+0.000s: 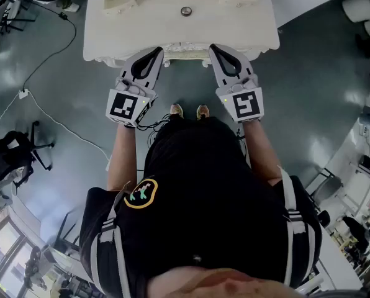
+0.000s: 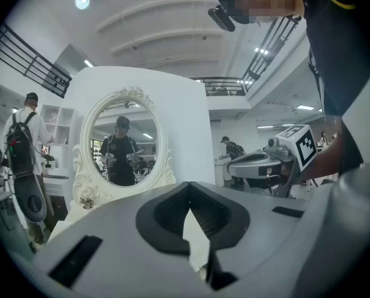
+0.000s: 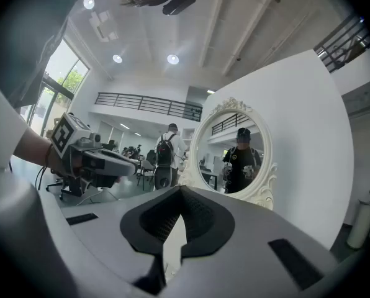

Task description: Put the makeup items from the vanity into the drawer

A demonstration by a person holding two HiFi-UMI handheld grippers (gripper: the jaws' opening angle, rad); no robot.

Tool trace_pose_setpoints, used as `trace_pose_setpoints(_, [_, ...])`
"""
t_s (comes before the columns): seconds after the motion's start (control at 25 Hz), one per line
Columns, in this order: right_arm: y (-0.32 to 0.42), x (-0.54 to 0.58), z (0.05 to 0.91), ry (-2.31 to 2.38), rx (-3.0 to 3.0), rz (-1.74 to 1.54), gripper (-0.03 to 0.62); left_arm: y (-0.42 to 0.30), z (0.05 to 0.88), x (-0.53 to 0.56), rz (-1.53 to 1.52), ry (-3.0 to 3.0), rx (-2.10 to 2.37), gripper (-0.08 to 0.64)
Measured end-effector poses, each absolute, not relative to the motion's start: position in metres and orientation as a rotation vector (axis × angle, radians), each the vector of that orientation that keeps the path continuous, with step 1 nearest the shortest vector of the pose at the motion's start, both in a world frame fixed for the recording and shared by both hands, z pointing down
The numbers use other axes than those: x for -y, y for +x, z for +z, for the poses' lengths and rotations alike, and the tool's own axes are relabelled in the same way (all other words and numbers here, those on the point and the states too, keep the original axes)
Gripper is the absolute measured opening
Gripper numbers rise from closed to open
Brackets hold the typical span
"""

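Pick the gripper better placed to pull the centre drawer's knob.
Right, but only just. The left gripper and right gripper are both shut and empty, flanking the knob almost evenly at the vanity front; the right tip looks marginally nearer. Either must open first.

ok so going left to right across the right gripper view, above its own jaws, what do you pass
left gripper → person with a backpack → oval mirror → pale cylinder at the far right edge
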State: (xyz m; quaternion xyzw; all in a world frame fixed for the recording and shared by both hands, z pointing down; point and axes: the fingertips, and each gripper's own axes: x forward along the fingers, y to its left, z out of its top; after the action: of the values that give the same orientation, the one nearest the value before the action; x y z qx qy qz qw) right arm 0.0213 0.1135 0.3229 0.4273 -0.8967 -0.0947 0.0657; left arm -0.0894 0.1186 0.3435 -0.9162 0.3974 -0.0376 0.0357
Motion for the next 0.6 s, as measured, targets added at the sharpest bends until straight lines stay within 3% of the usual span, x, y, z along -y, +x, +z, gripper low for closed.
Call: trace_pose_setpoints(0.6, [0.0216,-0.1119,0.3263,1.290,2.707,-0.265,0.020,-0.0892,0.3433,-0.1187,-0.108,-2.811,-1.220,0.018])
